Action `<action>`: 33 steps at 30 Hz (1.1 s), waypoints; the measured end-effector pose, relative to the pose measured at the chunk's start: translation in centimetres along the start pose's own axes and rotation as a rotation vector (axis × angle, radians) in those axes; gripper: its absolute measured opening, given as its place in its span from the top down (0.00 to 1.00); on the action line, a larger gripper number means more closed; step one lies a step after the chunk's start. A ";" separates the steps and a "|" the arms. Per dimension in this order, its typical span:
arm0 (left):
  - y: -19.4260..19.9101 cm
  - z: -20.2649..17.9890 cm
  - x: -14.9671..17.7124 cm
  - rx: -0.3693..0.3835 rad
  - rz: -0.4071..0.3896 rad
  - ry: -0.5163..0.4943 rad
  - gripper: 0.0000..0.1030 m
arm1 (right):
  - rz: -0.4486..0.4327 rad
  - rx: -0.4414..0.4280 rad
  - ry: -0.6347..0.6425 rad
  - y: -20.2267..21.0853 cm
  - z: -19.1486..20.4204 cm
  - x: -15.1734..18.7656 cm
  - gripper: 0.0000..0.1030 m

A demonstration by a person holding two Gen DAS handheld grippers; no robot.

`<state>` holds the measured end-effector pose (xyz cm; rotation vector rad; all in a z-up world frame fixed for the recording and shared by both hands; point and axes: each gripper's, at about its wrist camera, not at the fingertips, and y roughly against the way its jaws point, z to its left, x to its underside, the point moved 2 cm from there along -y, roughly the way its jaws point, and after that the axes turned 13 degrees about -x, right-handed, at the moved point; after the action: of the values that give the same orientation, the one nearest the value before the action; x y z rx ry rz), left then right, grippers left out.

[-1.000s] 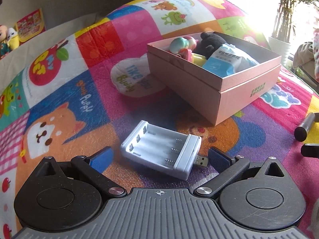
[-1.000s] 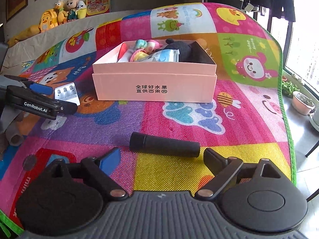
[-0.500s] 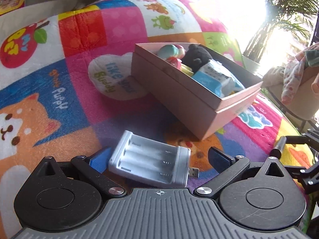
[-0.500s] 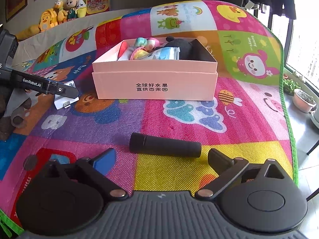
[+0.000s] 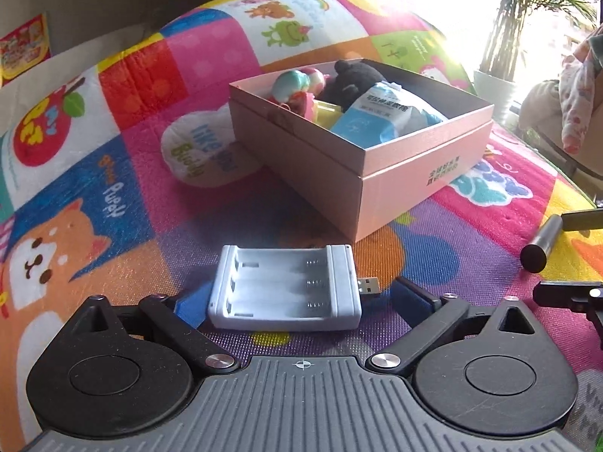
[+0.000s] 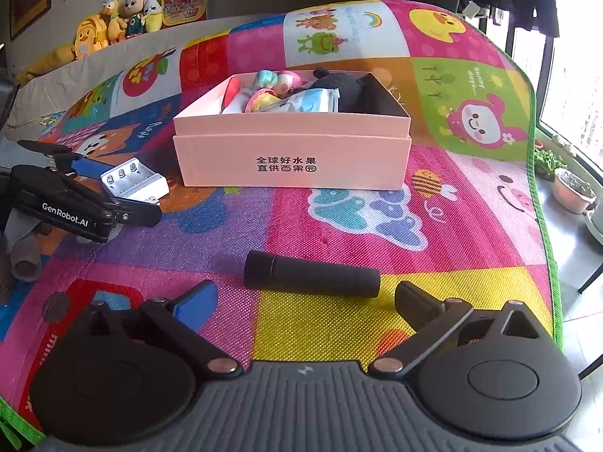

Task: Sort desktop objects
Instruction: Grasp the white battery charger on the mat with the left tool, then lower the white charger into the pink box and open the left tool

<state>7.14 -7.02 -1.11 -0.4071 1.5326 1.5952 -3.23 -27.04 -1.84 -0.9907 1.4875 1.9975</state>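
Left tool (image 5: 301,297) closing around the crosswise battery charger (image 5: 284,288) (plug pointing right), pads not yet touching.

Blown-out window glare upper right; sharp centre, fisheye-bent edges.

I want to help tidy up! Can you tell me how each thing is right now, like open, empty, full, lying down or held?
Pink box: open, no lid on, toys and a blue pack inside.
Battery charger: empty, lying flat on the mat, between the left fingers.
Black tube: lying on its side, not held.
Left gripper: closing around the charger, not yet pressing it.
Right gripper: open, just behind the tube.
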 end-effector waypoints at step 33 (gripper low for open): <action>7.8 -3.8 -9.4 0.079 -0.427 -0.126 0.06 | -0.208 0.061 0.084 11.6 -0.7 -6.8 0.28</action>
<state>5.41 -12.88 10.17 -0.5384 1.3044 1.2013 -7.07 -30.88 10.42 -1.1653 1.4162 1.7750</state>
